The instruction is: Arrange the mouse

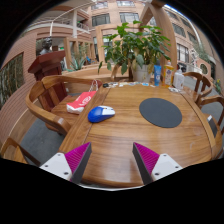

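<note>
A blue and white mouse [101, 113] lies on the wooden table [120, 145], left of a round dark mouse mat [160, 111]. My gripper [112, 160] hovers over the near part of the table, well short of the mouse. Its two fingers with magenta pads [76, 158] stand wide apart with only bare table between them.
A red and white object [81, 103] lies at the table's left edge beyond the mouse. A potted plant [137, 48] and bottles [157, 75] stand at the far end. Wooden chairs [45, 98] surround the table on the left and right.
</note>
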Action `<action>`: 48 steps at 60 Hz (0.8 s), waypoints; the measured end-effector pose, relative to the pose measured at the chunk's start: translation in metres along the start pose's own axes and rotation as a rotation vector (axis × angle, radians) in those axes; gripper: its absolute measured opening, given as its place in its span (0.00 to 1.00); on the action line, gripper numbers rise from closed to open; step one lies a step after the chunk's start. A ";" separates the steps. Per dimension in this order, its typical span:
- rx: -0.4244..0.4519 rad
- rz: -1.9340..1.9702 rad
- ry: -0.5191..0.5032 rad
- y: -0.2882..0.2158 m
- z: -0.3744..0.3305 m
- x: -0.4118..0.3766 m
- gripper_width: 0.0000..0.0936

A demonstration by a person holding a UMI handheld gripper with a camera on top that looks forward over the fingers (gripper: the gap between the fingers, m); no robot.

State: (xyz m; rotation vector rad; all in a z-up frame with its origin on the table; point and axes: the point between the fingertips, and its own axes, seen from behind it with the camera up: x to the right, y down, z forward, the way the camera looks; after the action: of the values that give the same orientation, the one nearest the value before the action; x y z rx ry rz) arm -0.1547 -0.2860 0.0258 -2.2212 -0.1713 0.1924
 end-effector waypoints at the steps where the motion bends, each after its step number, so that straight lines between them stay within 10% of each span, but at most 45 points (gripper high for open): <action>1: 0.006 -0.001 -0.013 -0.004 0.006 -0.009 0.92; 36: -0.022 0.065 0.034 -0.089 0.177 -0.065 0.89; 48: -0.027 0.012 0.139 -0.096 0.197 -0.053 0.61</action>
State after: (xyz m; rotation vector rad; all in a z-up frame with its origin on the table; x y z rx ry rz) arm -0.2508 -0.0862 -0.0135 -2.2541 -0.0852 0.0424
